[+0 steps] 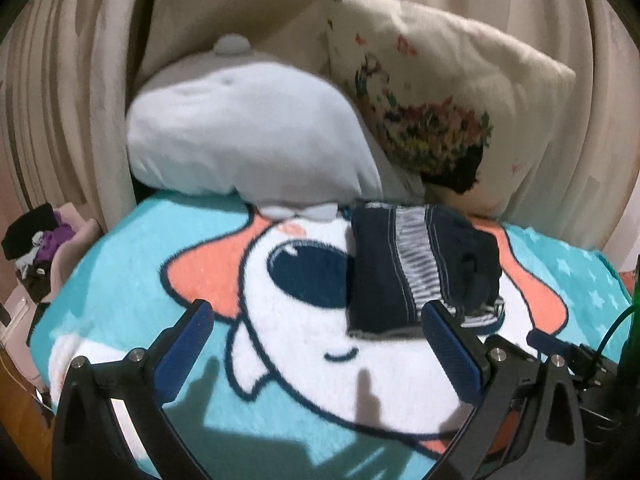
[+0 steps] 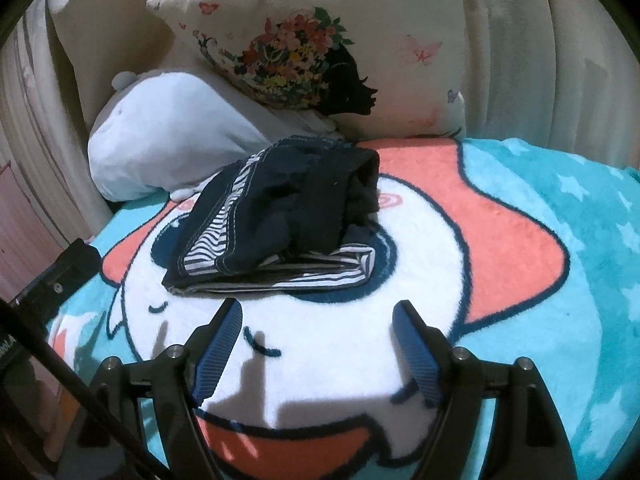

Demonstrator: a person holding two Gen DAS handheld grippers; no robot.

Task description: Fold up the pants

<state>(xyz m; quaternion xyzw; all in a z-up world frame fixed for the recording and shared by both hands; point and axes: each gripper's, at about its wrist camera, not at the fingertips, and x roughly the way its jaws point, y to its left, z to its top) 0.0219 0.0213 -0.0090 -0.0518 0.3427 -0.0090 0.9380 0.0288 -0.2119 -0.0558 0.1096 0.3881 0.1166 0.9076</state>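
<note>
The dark navy pants [image 1: 420,268] with a striped side band lie folded into a compact bundle on the cartoon blanket [image 1: 312,364]. In the right wrist view the pants [image 2: 288,216] sit just ahead of my right gripper. My left gripper [image 1: 316,316] is open and empty, its right finger close to the bundle's near edge. My right gripper [image 2: 318,318] is open and empty, a short way in front of the bundle and apart from it. The right gripper also shows at the right edge of the left wrist view [image 1: 560,348].
A pale blue plush pillow [image 1: 248,140] and a floral cushion [image 1: 436,96] lean against the beige curtain behind the pants. A pile of clothes [image 1: 36,244] sits off the bed at left. The plush pillow [image 2: 168,136] and the cushion [image 2: 320,52] show in the right view too.
</note>
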